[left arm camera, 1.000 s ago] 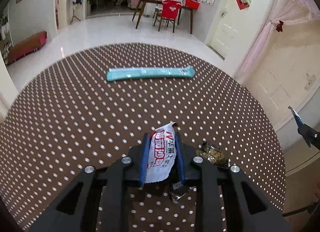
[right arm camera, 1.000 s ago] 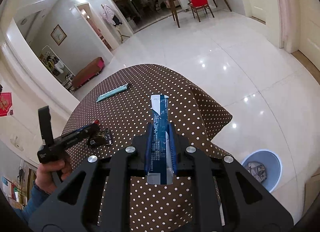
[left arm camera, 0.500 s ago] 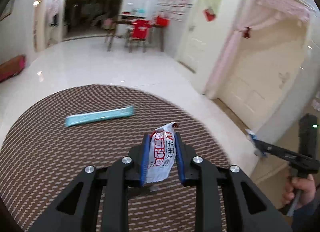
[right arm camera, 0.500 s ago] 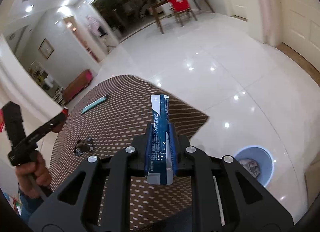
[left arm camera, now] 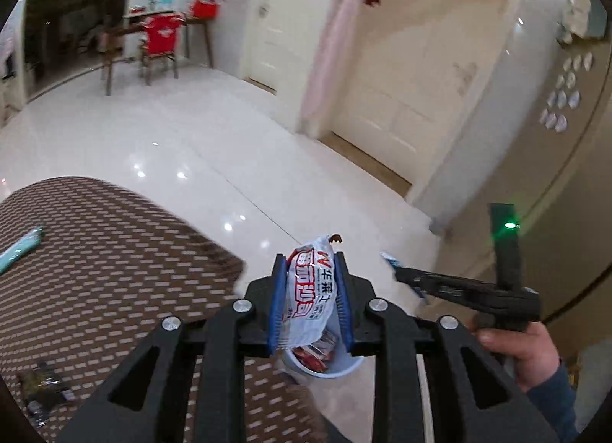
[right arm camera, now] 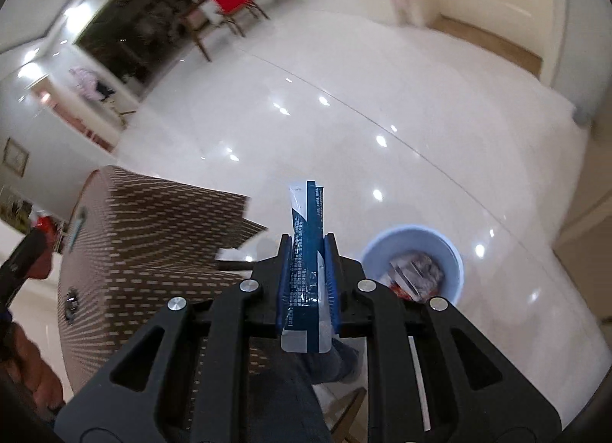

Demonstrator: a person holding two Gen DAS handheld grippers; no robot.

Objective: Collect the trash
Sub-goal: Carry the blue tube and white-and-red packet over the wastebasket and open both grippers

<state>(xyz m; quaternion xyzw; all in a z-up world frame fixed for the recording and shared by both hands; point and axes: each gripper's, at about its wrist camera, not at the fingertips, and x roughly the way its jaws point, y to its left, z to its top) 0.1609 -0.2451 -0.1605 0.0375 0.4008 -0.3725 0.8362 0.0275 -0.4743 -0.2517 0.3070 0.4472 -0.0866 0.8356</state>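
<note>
My left gripper (left arm camera: pixel 310 290) is shut on a white and red snack wrapper (left arm camera: pixel 311 282), which hangs over a pale blue bin (left arm camera: pixel 344 368) on the floor. My right gripper (right arm camera: pixel 308 278) has a folded blue wrapper (right arm camera: pixel 306 248) standing between its pads. Its jaws are opening, and a thin gap shows at the right pad. The bin (right arm camera: pixel 367 255), with trash in it, lies lower right of that gripper. In the left wrist view the right gripper (left arm camera: pixel 396 271) is level with the left one, to its right.
A round table under a brown dotted cloth (left arm camera: pixel 95 271) stands left of the bin. On it lie a teal wrapper (left arm camera: pixel 19 248) and a dark crumpled wrapper (left arm camera: pixel 42 391). Glossy white floor (right arm camera: pixel 344 118) spreads beyond. A person's leg (right arm camera: pixel 290 385) is below the right gripper.
Both grippers have swung off the table toward the floor and the bin, each with its wrapper. The bin now sits under the left gripper. The right pads have parted slightly.
</note>
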